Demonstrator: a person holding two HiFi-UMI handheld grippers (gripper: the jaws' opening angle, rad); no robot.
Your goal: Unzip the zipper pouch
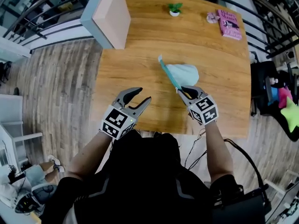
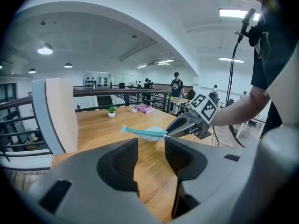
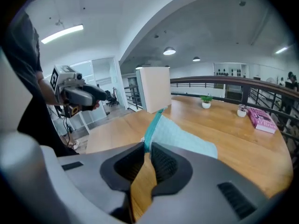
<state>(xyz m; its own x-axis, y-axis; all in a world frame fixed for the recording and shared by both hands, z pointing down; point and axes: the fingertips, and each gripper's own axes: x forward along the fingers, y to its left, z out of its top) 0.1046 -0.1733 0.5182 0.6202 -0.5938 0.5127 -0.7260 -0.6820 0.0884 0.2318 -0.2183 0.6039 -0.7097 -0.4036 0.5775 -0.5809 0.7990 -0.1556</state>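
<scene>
Wooden bench (image 1: 140, 59), middle area: teal zipper pouch (image 1: 183, 73) with its zipper edge uppermost. At its near end, the right gripper (image 1: 186, 91) has its fingers clenched on that edge. Well apart, the left gripper (image 1: 144, 95) has its fingers released and empty.

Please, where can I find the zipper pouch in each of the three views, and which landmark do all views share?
Head view: zipper pouch right of centre, over the table, just above the right gripper.
Left gripper view: zipper pouch at centre, beyond the open jaws.
Right gripper view: zipper pouch at centre, its end pinched in the jaws.
Shared landmark: small potted plant.
</scene>
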